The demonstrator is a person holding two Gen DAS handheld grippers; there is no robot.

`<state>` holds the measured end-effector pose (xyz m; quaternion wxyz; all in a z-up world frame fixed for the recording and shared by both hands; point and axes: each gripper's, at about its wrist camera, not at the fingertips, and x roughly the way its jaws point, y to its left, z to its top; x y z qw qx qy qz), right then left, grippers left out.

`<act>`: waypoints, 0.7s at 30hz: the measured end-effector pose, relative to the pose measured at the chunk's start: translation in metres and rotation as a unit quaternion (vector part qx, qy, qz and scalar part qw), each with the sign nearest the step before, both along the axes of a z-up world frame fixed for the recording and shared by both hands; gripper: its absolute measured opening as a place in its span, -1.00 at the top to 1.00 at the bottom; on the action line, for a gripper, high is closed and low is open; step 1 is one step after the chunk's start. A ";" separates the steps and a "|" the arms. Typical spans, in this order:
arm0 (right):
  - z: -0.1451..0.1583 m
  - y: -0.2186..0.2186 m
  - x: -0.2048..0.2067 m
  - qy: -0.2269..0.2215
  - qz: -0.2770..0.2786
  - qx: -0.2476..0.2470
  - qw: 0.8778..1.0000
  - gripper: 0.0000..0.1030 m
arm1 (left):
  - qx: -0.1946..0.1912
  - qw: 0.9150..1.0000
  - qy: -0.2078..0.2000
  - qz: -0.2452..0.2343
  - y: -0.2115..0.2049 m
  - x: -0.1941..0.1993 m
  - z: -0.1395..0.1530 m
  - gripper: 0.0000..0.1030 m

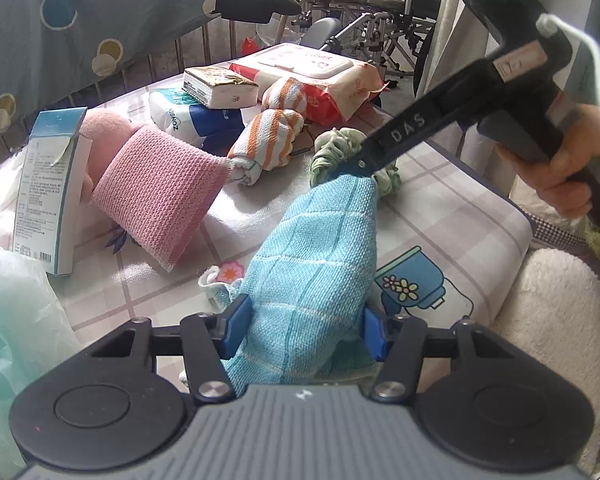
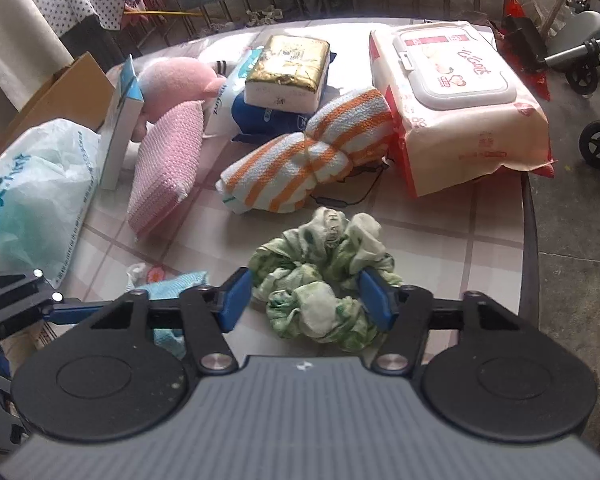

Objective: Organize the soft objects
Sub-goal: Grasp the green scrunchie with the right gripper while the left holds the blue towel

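A light blue checked cloth (image 1: pixel 316 264) lies bunched on the table between the fingers of my left gripper (image 1: pixel 306 330), whose blue pads stand wide on either side of it. A crumpled green and white cloth (image 2: pixel 320 280) lies between the open fingers of my right gripper (image 2: pixel 308 300); it also shows in the left wrist view (image 1: pixel 336 146), where the right gripper (image 1: pixel 364 160) reaches down to it. An orange striped towel (image 2: pixel 308 156) and a pink knitted cloth (image 2: pixel 168 160) lie further back.
The checked tablecloth (image 2: pixel 460 240) also carries a wet wipes pack (image 2: pixel 460 92), tissue packs (image 2: pixel 288 76), a pink plush (image 2: pixel 172 80), a white and blue box (image 1: pixel 48 192) and a plastic bag (image 2: pixel 32 192). A wheelchair (image 1: pixel 380 28) stands beyond the table.
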<state>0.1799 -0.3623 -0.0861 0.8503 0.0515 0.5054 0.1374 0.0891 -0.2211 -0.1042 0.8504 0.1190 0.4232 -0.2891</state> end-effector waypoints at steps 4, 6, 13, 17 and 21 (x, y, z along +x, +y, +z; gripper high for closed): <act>-0.001 0.000 -0.002 0.022 -0.024 -0.006 0.999 0.67 | -0.019 1.000 0.004 0.004 0.007 0.001 0.000 -0.10; -0.003 -0.001 -0.004 0.033 -0.040 -0.007 0.999 0.73 | -0.030 1.000 0.007 0.007 0.011 0.002 0.000 -0.07; 0.002 -0.014 -0.023 0.069 -0.105 0.052 0.991 0.82 | -0.064 0.998 0.014 0.009 0.023 0.005 -0.001 0.00; 0.006 -0.023 -0.046 0.084 -0.145 0.127 0.978 0.82 | -0.081 0.997 0.018 0.009 0.029 0.005 -0.003 0.01; 0.000 -0.023 -0.072 0.094 -0.173 0.214 0.957 0.82 | -0.095 0.995 0.022 0.010 0.034 0.006 -0.003 0.06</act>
